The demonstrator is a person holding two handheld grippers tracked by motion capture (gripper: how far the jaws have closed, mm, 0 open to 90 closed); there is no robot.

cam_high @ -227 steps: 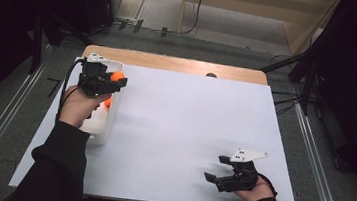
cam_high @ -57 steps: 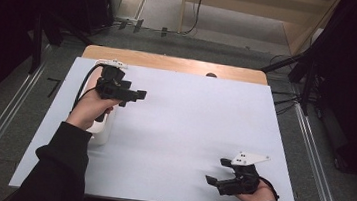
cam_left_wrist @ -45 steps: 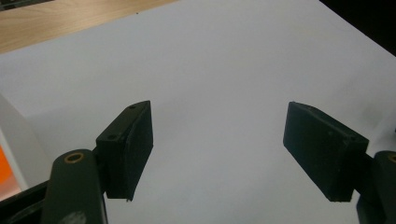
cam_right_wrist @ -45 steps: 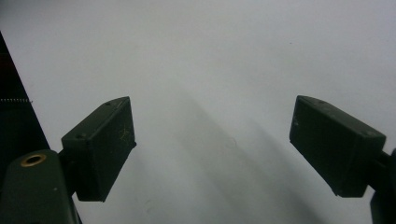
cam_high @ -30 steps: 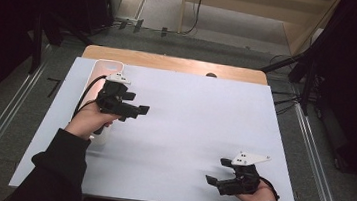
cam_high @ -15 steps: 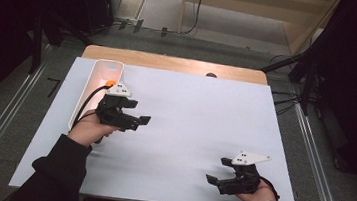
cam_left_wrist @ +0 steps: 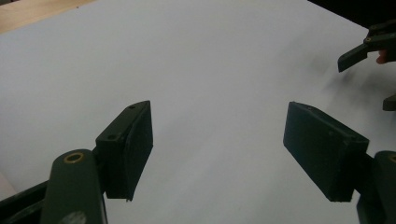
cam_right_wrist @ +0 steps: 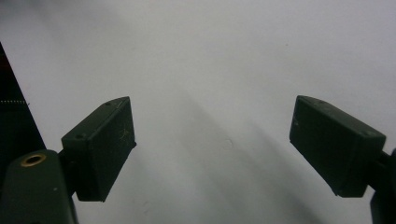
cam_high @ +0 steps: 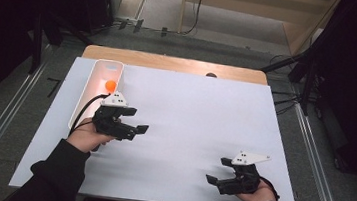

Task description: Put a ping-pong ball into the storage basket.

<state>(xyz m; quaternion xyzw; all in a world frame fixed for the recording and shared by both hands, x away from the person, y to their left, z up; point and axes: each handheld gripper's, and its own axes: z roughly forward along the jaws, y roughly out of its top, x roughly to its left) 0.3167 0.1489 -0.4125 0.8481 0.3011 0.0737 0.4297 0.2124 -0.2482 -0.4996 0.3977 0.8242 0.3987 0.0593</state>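
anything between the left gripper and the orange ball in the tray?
Only the tray's own wall. The orange ball lies inside the white tray, and the left gripper, jaws open and empty, sits over bare table beside the tray, pointing away from it. Nothing else lies between them.

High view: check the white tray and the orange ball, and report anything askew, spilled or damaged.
Nothing stands out. The white tray sits along the table's left edge, and the orange ball rests inside it. No spill or damage shows. The left gripper and right gripper are both open and empty.
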